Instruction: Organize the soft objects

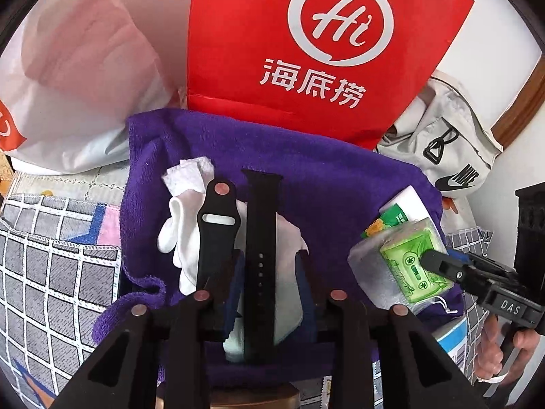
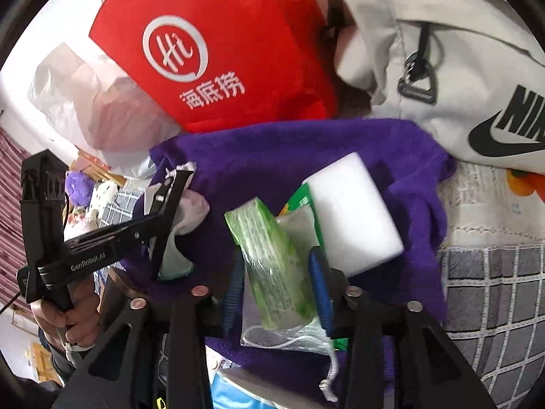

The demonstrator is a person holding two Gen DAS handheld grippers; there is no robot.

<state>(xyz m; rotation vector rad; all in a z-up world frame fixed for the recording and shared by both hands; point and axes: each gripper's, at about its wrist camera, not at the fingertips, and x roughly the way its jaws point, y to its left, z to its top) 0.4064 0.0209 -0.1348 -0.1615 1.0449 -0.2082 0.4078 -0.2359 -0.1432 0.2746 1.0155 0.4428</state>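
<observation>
Your left gripper (image 1: 269, 266) tilts steeply down over the purple towel (image 1: 327, 184). Its fingers stand narrow, with the long black watch strap (image 1: 260, 259) running between them toward 12 o'clock over a white cloth (image 1: 177, 231); whether the pads press on the strap, you cannot tell. The shorter strap (image 1: 216, 225) lies just beside it at 11 o'clock.

Your right gripper (image 2: 277, 279) also slants down, its blue pads (image 2: 320, 283) set a little apart around the green tissue pack (image 2: 269, 266) in its clear pouch. A white sponge (image 2: 351, 211) lies at 1 o'clock on the towel. Your hand (image 2: 64, 310) grips the left handle at 9 o'clock.
</observation>
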